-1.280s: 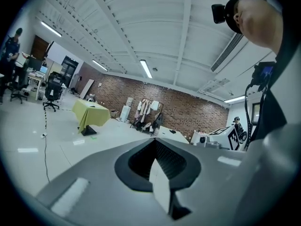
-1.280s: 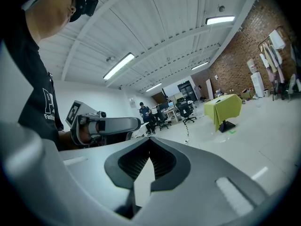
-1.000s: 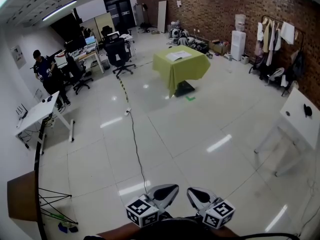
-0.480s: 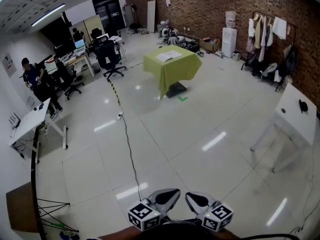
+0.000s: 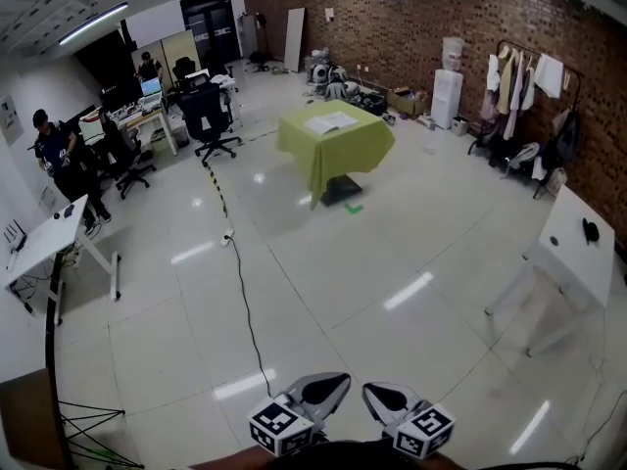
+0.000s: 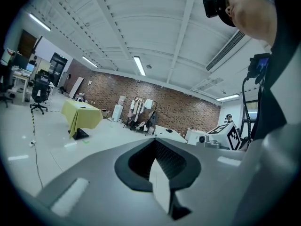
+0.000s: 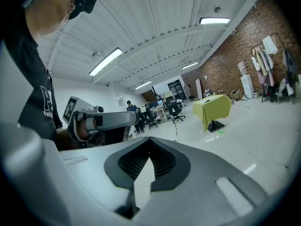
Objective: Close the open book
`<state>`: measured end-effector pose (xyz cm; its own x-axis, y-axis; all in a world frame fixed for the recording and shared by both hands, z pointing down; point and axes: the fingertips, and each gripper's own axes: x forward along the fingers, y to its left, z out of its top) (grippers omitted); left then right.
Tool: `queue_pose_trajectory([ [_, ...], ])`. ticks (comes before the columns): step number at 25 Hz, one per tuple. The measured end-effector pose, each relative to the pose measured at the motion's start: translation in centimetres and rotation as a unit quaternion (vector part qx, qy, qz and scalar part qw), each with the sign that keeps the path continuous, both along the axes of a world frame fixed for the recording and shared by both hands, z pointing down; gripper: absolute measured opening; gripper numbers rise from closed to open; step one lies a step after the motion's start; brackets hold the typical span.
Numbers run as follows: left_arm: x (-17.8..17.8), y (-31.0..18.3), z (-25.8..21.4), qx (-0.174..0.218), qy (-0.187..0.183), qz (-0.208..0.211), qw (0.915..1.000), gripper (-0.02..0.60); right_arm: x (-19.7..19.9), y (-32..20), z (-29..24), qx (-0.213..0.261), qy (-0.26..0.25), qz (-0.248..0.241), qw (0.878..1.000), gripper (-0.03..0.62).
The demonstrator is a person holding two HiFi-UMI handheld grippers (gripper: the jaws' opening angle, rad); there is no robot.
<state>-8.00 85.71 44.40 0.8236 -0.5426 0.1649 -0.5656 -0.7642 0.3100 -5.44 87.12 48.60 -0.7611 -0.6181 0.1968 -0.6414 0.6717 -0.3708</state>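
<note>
The open book (image 5: 330, 122) lies as pale pages on top of a table draped in a yellow-green cloth (image 5: 338, 150), far across the room in the head view. That table also shows small in the left gripper view (image 6: 82, 117) and in the right gripper view (image 7: 214, 106). Both grippers are held close to the body at the bottom edge, far from the table. My left gripper (image 5: 328, 388) (image 6: 157, 171) is shut on nothing. My right gripper (image 5: 382, 396) (image 7: 146, 166) is also shut and holds nothing.
A black cable (image 5: 240, 292) runs along the tiled floor toward the table. Office chairs (image 5: 208, 116) and desks stand at the back left, near a person (image 5: 54, 150). White tables stand at the left (image 5: 44, 238) and right (image 5: 578, 248). A clothes rack (image 5: 524, 86) lines the brick wall.
The head view has moved forward across the floor and the room has shifted in the frame. Both grippers stay shut in the same place near the body.
</note>
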Motion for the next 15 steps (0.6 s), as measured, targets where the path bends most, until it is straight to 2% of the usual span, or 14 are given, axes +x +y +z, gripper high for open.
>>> queue_pose_trajectory([
  [7, -4.2, -3.4, -0.7, 0.001, 0.02, 0.01, 0.9998, 0.006, -4.9, -3.3, -0.7, 0.007, 0.028, -0.007, 1.0, 0.008],
  [15, -9.3, -6.7, -0.3, -0.008, 0.032, 0.007, 0.9994, 0.006, -9.1, -6.7, -0.6, 0.004, 0.033, 0.008, 0.999, 0.008],
])
